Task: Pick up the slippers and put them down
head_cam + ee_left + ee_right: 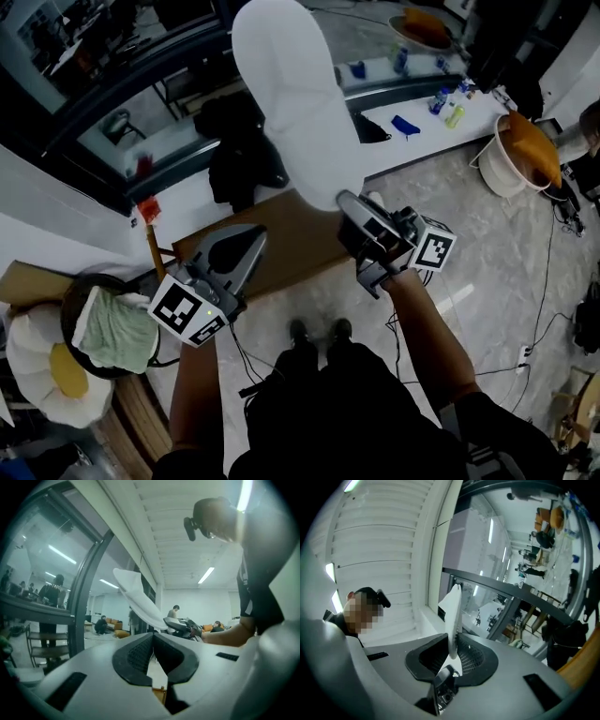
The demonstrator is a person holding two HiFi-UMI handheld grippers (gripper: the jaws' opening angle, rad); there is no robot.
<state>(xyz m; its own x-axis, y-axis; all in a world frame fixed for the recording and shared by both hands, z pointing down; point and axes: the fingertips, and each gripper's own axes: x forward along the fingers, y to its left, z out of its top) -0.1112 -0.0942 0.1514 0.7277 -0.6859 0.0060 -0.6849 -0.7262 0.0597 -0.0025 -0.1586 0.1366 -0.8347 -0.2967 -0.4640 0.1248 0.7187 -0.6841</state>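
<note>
Right claw [354, 211] on white slipper [291, 103], gripped end out of sight.

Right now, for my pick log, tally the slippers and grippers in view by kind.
White slipper: 1, clamped in the right gripper.
Grippers: 2, counting the left gripper, shut on nothing.
Total: 3.

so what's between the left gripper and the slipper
Nothing: the left gripper view shows bare air between the left gripper and the white slipper, which the right gripper holds.
</note>
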